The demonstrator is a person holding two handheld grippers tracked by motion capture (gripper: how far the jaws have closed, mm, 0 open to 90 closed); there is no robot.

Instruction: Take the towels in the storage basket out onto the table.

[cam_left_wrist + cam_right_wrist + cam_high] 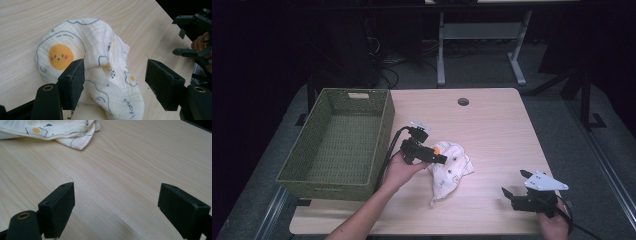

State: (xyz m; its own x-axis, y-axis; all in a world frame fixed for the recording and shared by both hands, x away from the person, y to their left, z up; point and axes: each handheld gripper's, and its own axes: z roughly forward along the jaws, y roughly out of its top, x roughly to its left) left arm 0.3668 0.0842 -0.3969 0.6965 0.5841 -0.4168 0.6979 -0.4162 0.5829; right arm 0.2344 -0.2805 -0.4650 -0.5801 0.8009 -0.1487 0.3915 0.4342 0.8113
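Cloth (451,167), white crinkled muslin printed with fried eggs and small lettering, lies crumpled on the table (497,130) just right of the green woven basket (337,145) and apart from it. It looks very light and wholly limp: it should sag from whatever point is lifted, and a shallow pinch on a single layer may let the rest trail or slide off. The weave looks rough enough that slipping between foam pads seems unlikely, and nothing about it is fragile.

In the left gripper view the left gripper (115,82) hangs low over the bundle with its fingers (73,82) apart, the raised fold of fabric lying between them; one pad sits right against the fold, yet nothing is pinched. That thick middle ridge seems the best place to take hold, since several layers bunch there and would come up together.

Off near the table's front right corner, well apart from the fabric, the right gripper (518,186) rests with its fingers (58,206) spread wide and nothing between them.
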